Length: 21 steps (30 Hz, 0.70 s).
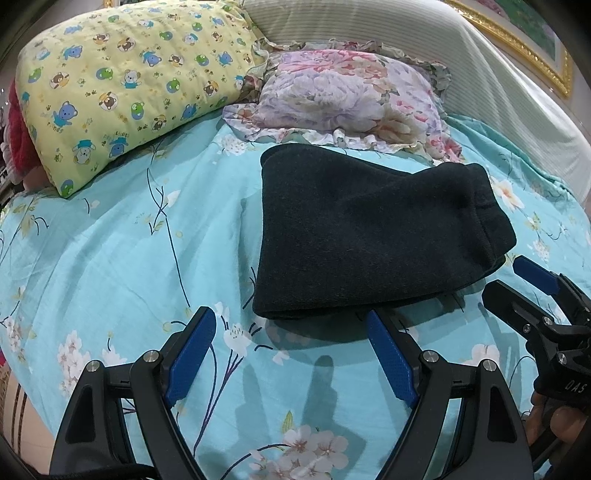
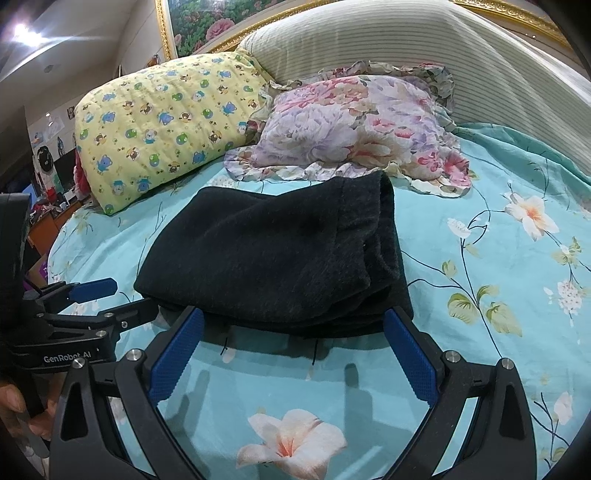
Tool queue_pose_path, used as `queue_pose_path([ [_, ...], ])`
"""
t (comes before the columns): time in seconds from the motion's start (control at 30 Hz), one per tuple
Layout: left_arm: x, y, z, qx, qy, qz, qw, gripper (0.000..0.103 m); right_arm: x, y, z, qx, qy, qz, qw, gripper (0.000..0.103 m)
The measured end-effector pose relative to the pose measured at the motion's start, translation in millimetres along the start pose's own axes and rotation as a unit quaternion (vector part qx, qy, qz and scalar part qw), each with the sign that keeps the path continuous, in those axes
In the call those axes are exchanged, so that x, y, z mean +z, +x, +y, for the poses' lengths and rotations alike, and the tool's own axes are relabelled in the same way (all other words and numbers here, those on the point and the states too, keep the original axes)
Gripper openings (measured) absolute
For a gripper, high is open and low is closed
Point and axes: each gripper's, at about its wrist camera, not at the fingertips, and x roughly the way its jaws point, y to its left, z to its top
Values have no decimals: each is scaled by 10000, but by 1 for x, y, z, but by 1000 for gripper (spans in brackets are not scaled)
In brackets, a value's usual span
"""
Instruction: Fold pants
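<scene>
The black pants [image 1: 362, 232] lie folded in a compact stack on the turquoise floral bedsheet [image 1: 110, 251]; they also show in the right wrist view [image 2: 280, 254]. My left gripper [image 1: 290, 321] is open and empty, just in front of the stack's near edge. My right gripper [image 2: 293, 317] is open and empty, its fingertips at the stack's near edge, whether touching I cannot tell. The right gripper appears at the right of the left wrist view [image 1: 517, 280], and the left gripper at the left of the right wrist view [image 2: 122, 295].
A yellow bear-print pillow [image 1: 125, 88] and a floral pillow [image 1: 347, 99] lie behind the pants. A striped headboard cushion [image 1: 424, 48] and a gold picture frame [image 2: 166, 29] stand at the back. Bare sheet [image 2: 498, 258] stretches right of the pants.
</scene>
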Motion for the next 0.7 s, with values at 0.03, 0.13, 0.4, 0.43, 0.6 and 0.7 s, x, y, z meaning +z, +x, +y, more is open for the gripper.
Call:
queue_pose_path([
  [0.03,0,0,0,8,-3,-3,10000,84,0,0,0,3,11,6,10000,98],
  [0.13,1,1,1,80,-6,-33,10000,84,1,0,0,5,33,-6,10000,98],
  [0.4,8,-1,-1,22,2,-124,9999,84,5,-1,-1,13,36,-49,10000,98],
  [0.43,10,-1,-1,11,-14,-139,9999,84,6,-2,-1,8,33,-67,10000,98],
  [0.6,15,-1,-2,-32,-48,-161,9999,84,10,-3,-4,-21,100,-101,9999,98],
  [0.7,17,1,-3,-37,-39,-143,9999,84,11,-3,-5,-18,100,-105,9999,98],
])
